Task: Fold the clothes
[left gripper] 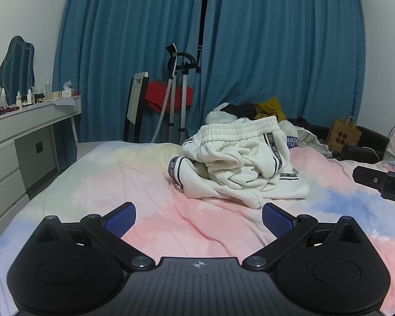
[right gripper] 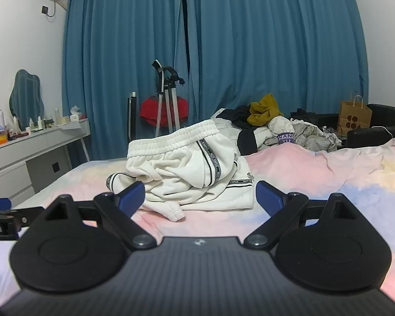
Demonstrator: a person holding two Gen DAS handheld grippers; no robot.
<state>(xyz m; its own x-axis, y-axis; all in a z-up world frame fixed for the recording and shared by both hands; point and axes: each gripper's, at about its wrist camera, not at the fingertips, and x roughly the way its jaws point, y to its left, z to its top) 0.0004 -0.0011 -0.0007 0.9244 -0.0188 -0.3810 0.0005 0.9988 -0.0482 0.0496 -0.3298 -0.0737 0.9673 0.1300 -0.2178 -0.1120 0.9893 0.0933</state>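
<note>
Blue curtains point(left gripper: 263, 52) in two panels close off the far wall behind a bed point(left gripper: 134, 184) covered with a pastel pink, blue and yellow spread. One pair of white sweatpants point(left gripper: 239, 163) with black-and-white side tape lies crumpled near the middle of the bed, its elastic waistband raised toward the curtains and one cuffed leg end point(left gripper: 175, 169) poking out to the left. Beyond it sits a pile of other clothes point(right gripper: 281, 126); how many garments it holds is hard to tell, though one mustard piece point(right gripper: 263, 112) lies on top. One brown paper bag point(right gripper: 354, 117) stands to the right of the pile. Left of the bed, a white dressing tabletop point(left gripper: 34, 110) carries several small bottles below one wavy mirror point(left gripper: 17, 68). Both tongs hover above the spread short of the sweatpants: the left tongs point(left gripper: 198, 220) are spread wide and empty, and the right tongs point(right gripper: 200, 197) likewise gape wide, holding nothing.
</note>
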